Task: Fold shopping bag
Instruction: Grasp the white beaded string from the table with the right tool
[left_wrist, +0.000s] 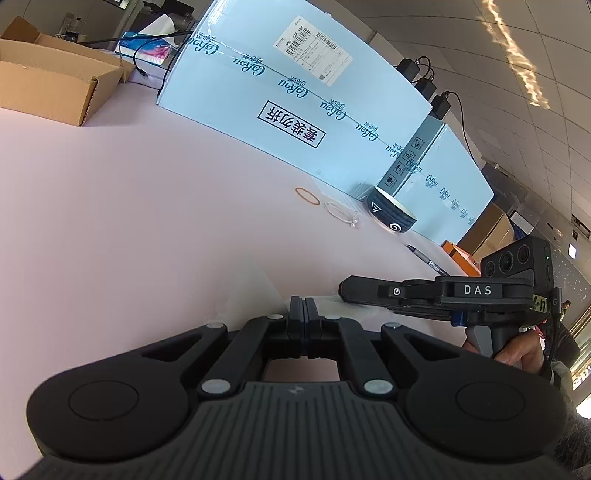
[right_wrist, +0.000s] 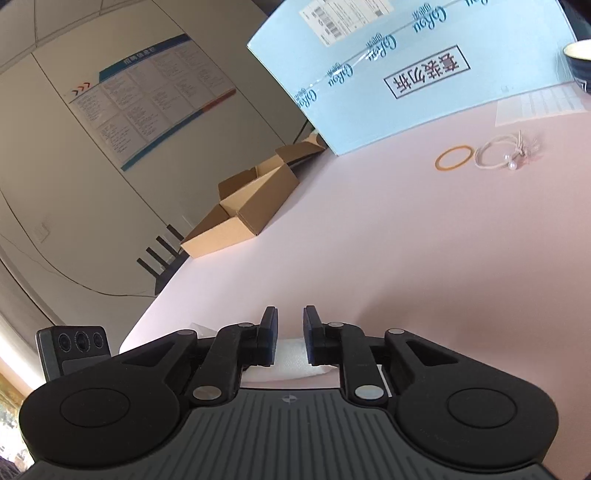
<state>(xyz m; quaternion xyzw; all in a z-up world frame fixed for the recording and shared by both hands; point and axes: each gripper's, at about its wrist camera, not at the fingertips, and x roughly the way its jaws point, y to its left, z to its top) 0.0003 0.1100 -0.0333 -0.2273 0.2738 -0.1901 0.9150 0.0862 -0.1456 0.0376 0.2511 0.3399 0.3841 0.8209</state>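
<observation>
The shopping bag is a thin, pale translucent sheet lying flat on the pink table. In the left wrist view its edge (left_wrist: 354, 308) shows just past my left gripper (left_wrist: 303, 306), whose jaws are pressed together; whether they pinch the bag I cannot tell. My right gripper (left_wrist: 345, 290) reaches in from the right, low over the bag. In the right wrist view my right gripper (right_wrist: 290, 325) is open, with a white patch of the bag (right_wrist: 291, 356) lying between and under its fingers.
A large light-blue carton (left_wrist: 295, 92) stands along the back of the table. Before it lie a dark bowl (left_wrist: 391, 214), an orange rubber band (left_wrist: 307, 195), a white hair tie (left_wrist: 341, 212) and a pen (left_wrist: 428, 260). An open cardboard box (left_wrist: 48, 77) sits at far left.
</observation>
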